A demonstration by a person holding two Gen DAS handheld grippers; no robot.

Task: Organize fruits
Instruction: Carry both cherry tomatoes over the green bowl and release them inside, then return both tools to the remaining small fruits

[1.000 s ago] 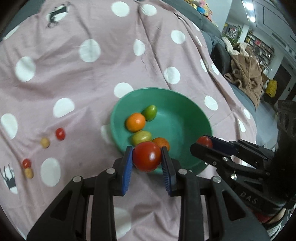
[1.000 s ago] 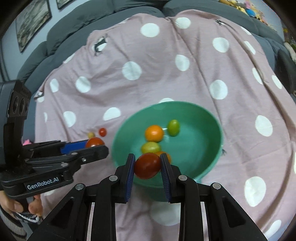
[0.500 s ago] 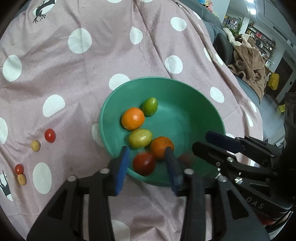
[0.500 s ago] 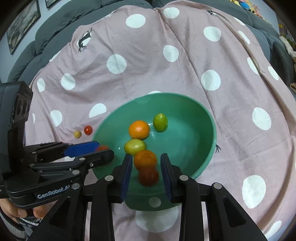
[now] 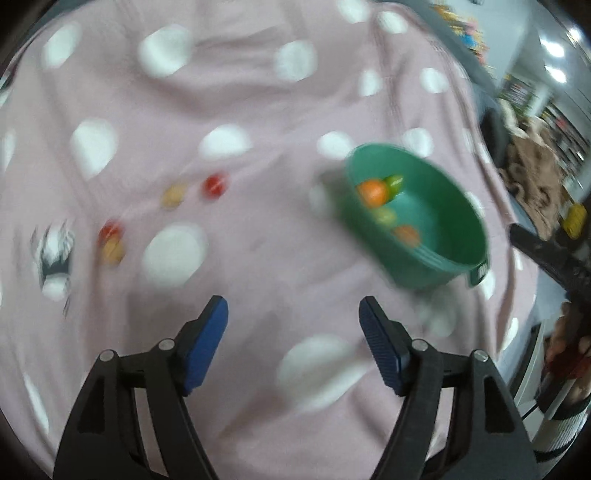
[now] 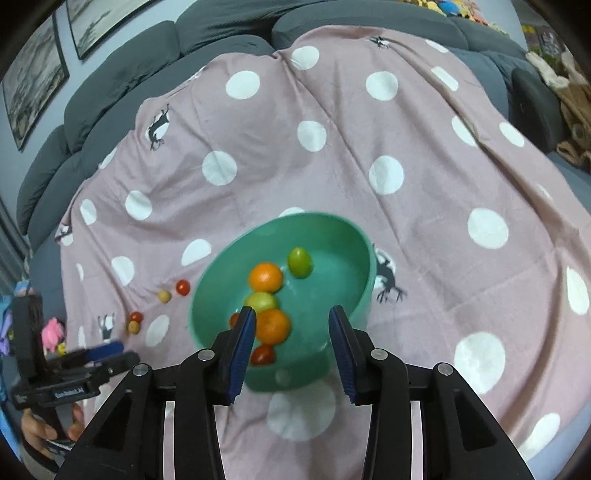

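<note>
A green bowl (image 6: 354, 258) sits on the pink dotted cloth and holds several fruits: an orange (image 6: 265, 277), a green one (image 6: 299, 261), a yellow-green one (image 6: 261, 301), another orange (image 6: 273, 325) and a red tomato (image 6: 263, 355). My right gripper (image 6: 291, 341) is open and empty over the bowl's near rim. My left gripper (image 5: 293, 343) is open and empty above the cloth, left of the bowl (image 5: 454, 218); its view is blurred. Small red (image 6: 182, 287) and yellow (image 6: 163, 296) tomatoes lie on the cloth left of the bowl.
Two more small tomatoes (image 6: 135, 321) lie further left on the cloth. A grey sofa (image 6: 221, 26) backs the cloth. The left gripper's body (image 6: 66, 373) shows at the lower left in the right wrist view. A brown blanket (image 5: 532, 181) lies at the right.
Both grippers opened and let their red tomatoes drop into the bowl. The left gripper has swung away to the left of the bowl; the right one has drawn back a little.
</note>
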